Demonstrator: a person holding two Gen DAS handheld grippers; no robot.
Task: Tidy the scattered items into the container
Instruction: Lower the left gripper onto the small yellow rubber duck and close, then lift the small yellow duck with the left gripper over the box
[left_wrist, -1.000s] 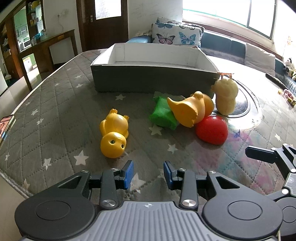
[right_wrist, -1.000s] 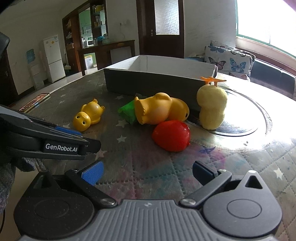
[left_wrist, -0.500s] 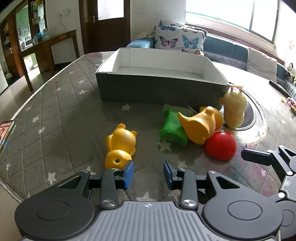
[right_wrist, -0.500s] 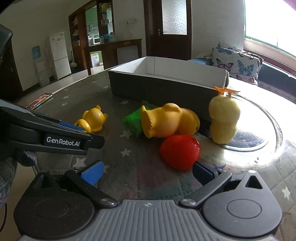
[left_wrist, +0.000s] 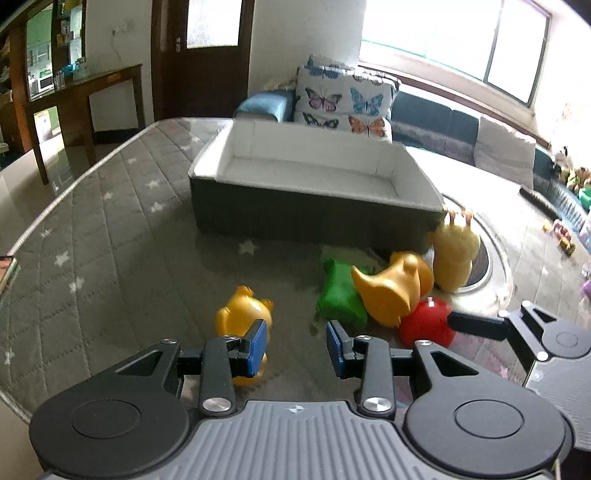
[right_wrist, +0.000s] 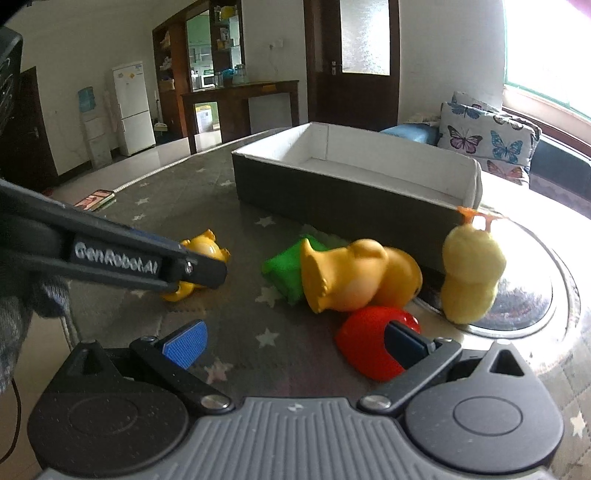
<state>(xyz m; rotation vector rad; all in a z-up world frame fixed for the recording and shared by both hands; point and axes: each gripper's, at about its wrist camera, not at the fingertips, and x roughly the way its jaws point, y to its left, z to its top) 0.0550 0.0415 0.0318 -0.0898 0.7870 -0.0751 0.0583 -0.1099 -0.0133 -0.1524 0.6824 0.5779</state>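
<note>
A grey box (left_wrist: 314, 206) with a white inside stands empty at the back of the table; it also shows in the right wrist view (right_wrist: 354, 199). In front lie a small yellow duck (left_wrist: 240, 314), a green block (left_wrist: 338, 295), a large orange-yellow duck (left_wrist: 391, 291) on its side, a red ball (left_wrist: 424, 326) and an upright pale yellow chick (left_wrist: 454, 254). My left gripper (left_wrist: 296, 349) is open; its left finger overlaps the small duck. My right gripper (right_wrist: 291, 345) is open wide; its right finger is in front of the red ball (right_wrist: 362, 343).
The table has a grey quilted star cover (left_wrist: 96, 236) with its edge close on the left. A round metal plate (right_wrist: 524, 299) sits under the chick. A phone (right_wrist: 94, 197) lies near the far left edge. Sofa cushions are behind the box.
Both grippers have moved forward toward the toys. The left fingers now reach the small duck. The right finger now overlaps the red ball.
</note>
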